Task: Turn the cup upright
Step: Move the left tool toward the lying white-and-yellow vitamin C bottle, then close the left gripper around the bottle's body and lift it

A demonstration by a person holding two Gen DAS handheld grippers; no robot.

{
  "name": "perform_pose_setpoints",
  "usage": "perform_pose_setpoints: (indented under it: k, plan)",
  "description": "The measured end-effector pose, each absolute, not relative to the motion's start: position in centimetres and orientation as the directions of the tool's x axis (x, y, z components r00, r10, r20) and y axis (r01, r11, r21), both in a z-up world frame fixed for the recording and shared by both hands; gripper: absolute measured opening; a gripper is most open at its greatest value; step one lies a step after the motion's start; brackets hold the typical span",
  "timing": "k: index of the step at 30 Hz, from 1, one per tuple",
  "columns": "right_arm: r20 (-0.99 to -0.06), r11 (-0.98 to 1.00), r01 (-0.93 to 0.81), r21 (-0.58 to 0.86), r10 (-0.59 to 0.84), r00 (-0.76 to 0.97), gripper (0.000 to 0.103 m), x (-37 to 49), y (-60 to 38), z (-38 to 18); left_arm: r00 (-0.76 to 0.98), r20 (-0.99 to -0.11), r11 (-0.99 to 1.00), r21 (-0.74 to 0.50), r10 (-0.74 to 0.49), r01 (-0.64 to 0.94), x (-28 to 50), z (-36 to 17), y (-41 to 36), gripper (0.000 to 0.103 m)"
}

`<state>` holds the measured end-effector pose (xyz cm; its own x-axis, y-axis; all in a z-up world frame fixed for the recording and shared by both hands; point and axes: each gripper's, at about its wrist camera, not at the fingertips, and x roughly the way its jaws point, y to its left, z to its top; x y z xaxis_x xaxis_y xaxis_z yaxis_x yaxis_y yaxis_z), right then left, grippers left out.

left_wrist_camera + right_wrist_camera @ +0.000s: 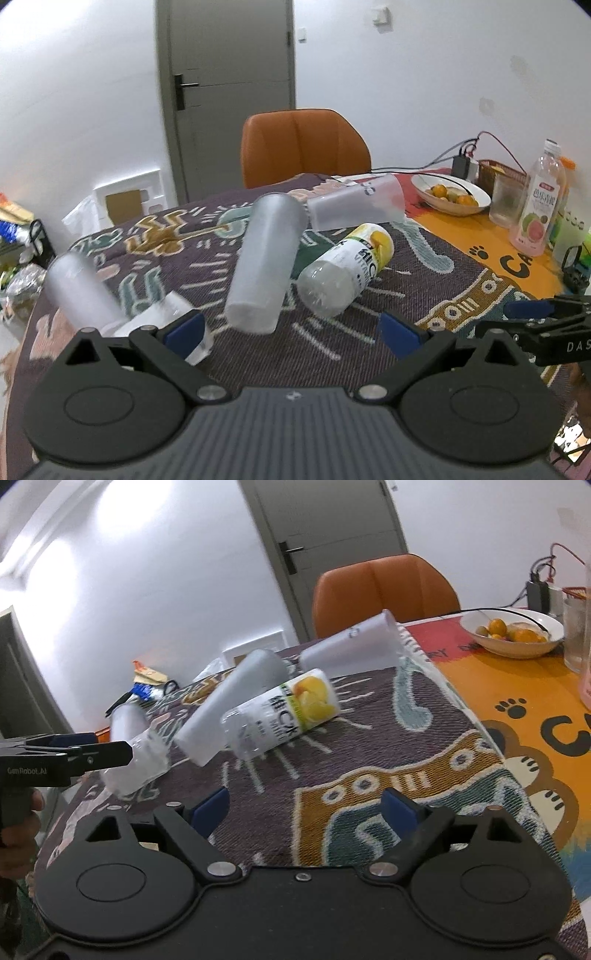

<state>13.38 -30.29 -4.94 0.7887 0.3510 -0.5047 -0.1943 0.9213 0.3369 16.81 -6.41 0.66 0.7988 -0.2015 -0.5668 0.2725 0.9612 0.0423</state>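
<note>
Across the round table lies a purple woven cloth with cartoon patterns [332,325], and on it the clutter lies tipped over, well within reach of both tools. Behind stands an orange padded chair [303,144], pushed close to the table edge. Largest of the fallen things is a frosted plastic cup with a printed mark [354,203] lying on its side at the far edge of the cloth; just before it a second frosted tall cup [262,262] lies on its side, its closed base toward the camera, touching a clear bottle with a yellow lemon label [347,269]. A third frosted cup [79,288] lies at the left beside a crumpled clear plastic cup [142,760].

Left gripper [291,332] hovers low over the cloth with its blue-padded fingers spread wide, holding nothing, lined up on the middle cup's base; I judge this the approach for a grasp, the wide gap chosen to clear the cup's girth. Right gripper [304,810] is likewise spread and empty, hanging back to the right, probably to leave room.
</note>
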Motion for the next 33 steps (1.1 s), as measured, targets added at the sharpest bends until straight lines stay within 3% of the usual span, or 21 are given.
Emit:
perform_pose_setpoints:
  k: [19, 25, 33]
  plan:
    - [-0.539, 0.938, -0.060, 0.342, 0.248, 0.805, 0.077, 17.9, -32.4, -5.9, 0.702, -0.660, 0.846, 0.187, -0.269, 0.500, 25.9, -0.9, -12.9, 0.097]
    - [-0.554, 0.930, -0.006, 0.367, 0.224, 0.801, 0.071, 19.5, -32.9, -6.5, 0.686, -0.685, 0.808, 0.245, -0.247, 0.536, 27.9, -1.4, -15.0, 0.090]
    - [-0.556, 0.929, -0.004, 0.370, 0.225, 0.800, 0.069, 20.1, -32.4, -6.9, 0.667, -0.712, 0.756, 0.307, -0.221, 0.579, 30.4, -2.6, -17.1, 0.090]
